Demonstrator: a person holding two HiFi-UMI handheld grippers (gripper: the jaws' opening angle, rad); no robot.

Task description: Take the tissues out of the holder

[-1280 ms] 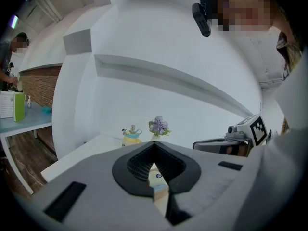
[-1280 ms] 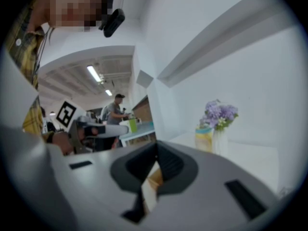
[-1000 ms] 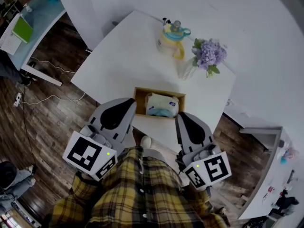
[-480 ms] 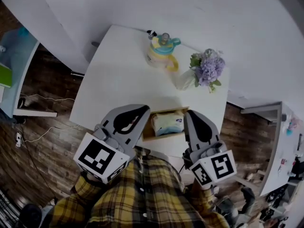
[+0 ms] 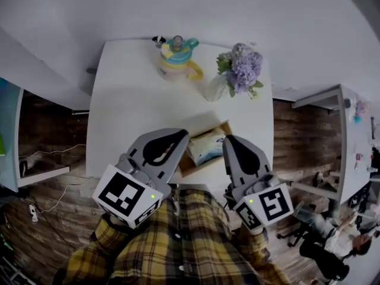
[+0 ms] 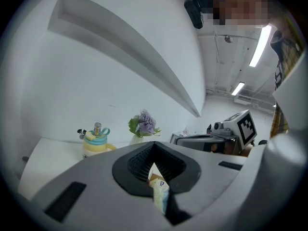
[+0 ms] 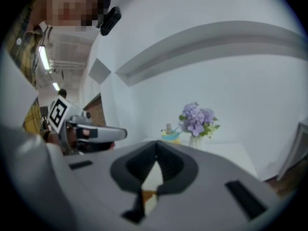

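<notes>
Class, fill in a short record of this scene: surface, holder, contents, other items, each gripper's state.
Surface: white table
Holder: open wooden box near the table's front edge
Contents: soft tissue pack, inside it
Other items: yellow cup with teal lid; purple flowers in vase
Left gripper: shut, empty, left of box
Right gripper: shut, empty, right of box

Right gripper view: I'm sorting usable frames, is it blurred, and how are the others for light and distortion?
Right gripper view: soft throughout, flowers smeared, fisheye bend. Left gripper view: sharper, ceiling light blown bright, dark rounded corners. Head view: dim, strongly curved, table edges bowed.
</notes>
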